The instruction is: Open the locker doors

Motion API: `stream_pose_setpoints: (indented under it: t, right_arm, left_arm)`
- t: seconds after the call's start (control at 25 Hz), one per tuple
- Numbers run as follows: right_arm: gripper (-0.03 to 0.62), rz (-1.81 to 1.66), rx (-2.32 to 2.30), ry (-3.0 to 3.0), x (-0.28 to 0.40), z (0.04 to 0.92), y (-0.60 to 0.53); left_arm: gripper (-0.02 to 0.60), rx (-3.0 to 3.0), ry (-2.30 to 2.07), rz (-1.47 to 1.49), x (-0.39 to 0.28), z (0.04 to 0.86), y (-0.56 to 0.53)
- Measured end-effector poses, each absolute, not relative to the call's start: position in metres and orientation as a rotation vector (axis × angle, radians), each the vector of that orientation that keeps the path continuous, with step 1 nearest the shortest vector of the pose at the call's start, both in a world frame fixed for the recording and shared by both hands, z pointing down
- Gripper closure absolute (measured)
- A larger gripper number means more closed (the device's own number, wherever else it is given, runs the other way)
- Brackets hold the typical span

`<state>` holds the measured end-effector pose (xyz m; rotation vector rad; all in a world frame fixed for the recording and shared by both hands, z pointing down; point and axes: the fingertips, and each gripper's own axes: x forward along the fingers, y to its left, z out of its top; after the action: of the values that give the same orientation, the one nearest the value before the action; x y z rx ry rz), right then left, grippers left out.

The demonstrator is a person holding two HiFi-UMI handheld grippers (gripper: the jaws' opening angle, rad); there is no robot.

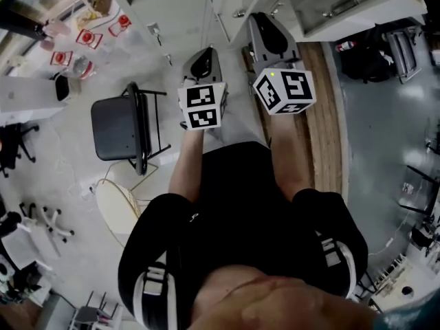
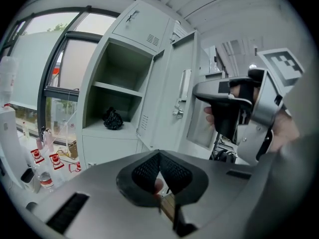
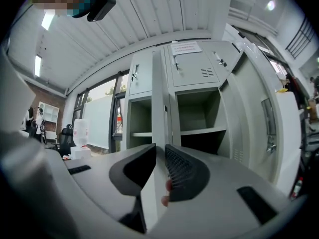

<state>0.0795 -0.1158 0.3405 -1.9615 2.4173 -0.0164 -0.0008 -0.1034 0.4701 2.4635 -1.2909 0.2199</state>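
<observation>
Grey lockers (image 2: 119, 59) stand ahead with several lower doors swung open and the small upper doors (image 3: 194, 68) closed. One open door (image 2: 174, 83), with a handle, hangs edge-on to my right gripper (image 3: 160, 151). That door's edge (image 3: 159, 83) runs between the jaws, and both pads lie against it. The right gripper (image 2: 199, 91) also shows in the left gripper view, its nose at the door's free edge. My left gripper (image 2: 159, 156) hangs short of the lockers, shut, nothing in it. In the head view both grippers (image 1: 204, 52) (image 1: 260, 20) point at the lockers.
A crumpled black object (image 2: 113, 118) lies on a shelf in the left open locker. A dark folding chair (image 1: 120, 126) and a white stool (image 1: 117, 205) stand to my left. Bottles and red-labelled items (image 2: 42, 178) sit by the window. A wooden strip (image 1: 323, 115) runs along my right.
</observation>
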Motion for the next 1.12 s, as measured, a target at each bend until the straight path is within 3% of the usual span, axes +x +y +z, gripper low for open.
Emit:
stream_pose_setpoints:
  t: [0.32, 0.64, 1.12]
  right_arm:
    - [0.522, -0.170, -1.981, 2.506, 0.079, 0.396, -0.103]
    - [0.572, -0.302, -2.032, 2.518, 0.100, 0.435, -0.100]
    - [0.574, -0.294, -1.942, 2.511, 0.181, 0.432, -0.061]
  left_arm:
    - [0.578, 2.379, -1.319, 0.208, -0.012, 0.488, -0.109]
    - [0.577, 2.331, -1.344, 0.240, -0.004, 0.507, -0.109]
    - [0.577, 2.419, -1.449, 0.192, 0.080, 0.470, -0.062]
